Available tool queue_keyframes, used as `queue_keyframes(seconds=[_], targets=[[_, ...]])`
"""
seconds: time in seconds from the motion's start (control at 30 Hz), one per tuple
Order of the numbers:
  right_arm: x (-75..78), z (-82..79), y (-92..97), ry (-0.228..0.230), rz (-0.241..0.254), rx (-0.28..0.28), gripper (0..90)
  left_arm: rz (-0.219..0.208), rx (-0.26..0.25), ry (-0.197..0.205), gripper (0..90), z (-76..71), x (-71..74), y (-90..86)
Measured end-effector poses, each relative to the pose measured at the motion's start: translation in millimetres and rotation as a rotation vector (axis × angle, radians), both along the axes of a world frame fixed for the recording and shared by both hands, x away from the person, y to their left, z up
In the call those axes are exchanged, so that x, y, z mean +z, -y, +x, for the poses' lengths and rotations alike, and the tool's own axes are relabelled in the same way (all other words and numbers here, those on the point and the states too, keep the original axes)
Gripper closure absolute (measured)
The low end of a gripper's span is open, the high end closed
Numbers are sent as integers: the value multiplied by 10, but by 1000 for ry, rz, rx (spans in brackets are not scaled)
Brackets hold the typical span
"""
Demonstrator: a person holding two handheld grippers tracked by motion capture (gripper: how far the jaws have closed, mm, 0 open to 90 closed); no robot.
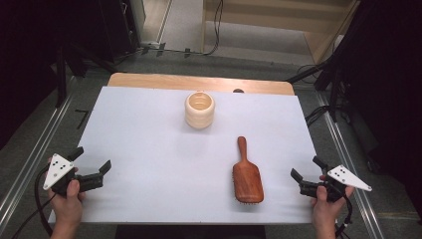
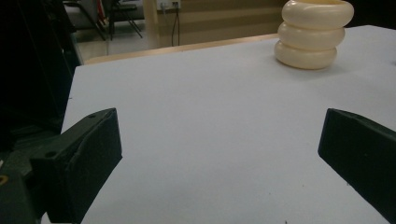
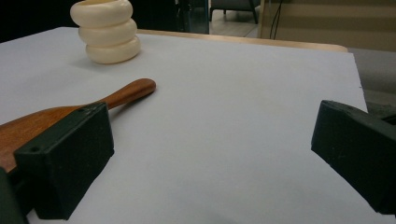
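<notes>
A cream ribbed cup (image 1: 199,110) stands upright at the back middle of the white table top (image 1: 149,149). A reddish wooden hairbrush (image 1: 247,174) lies bristles down to the front right, handle pointing toward the cup. My left gripper (image 1: 92,158) hovers open at the front left edge, nothing between its jaws; its own view has the cup (image 2: 314,33) far ahead to the right. My right gripper (image 1: 307,168) is open at the front right edge, just right of the brush. In its view the hairbrush (image 3: 60,116) lies behind the left jaw, with the cup (image 3: 106,31) beyond it.
The white sheet covers a wooden table whose bare strip (image 1: 199,82) shows at the back. Dark stands and cables (image 1: 328,99) flank the table on the floor. Metal rails (image 1: 30,164) run along both sides.
</notes>
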State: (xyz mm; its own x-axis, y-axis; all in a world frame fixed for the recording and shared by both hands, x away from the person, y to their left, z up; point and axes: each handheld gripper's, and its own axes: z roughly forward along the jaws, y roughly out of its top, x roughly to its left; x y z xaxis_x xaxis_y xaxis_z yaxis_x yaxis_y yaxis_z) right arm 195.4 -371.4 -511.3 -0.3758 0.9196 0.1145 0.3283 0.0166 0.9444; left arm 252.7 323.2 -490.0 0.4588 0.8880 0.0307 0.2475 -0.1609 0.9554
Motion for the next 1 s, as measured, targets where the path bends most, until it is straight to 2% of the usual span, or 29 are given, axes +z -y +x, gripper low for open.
queue_keyframes(seconds=[0.27,0.4,0.5,0.63,0.83,0.93,0.97,1.0], targets=[[78,45,-90,-45,-48,48,0,0,11,-3,0,8,-4,3],[201,81,-190,-60,-77,69,0,-1,9,-8,0,9,-3,-1],[253,108,-224,-69,-75,94,0,1,9,-5,0,8,-5,4],[384,198,-324,-103,-104,145,0,8,6,-8,0,5,-5,12],[513,323,-437,-127,-137,198,0,11,4,-14,0,10,-6,12],[591,440,-555,-158,-170,246,0,11,5,-15,0,13,-7,15],[609,473,-586,-170,-186,264,15,9,4,-15,0,13,-7,15],[629,501,-611,-173,-194,276,115,9,4,-15,0,13,-7,15]])
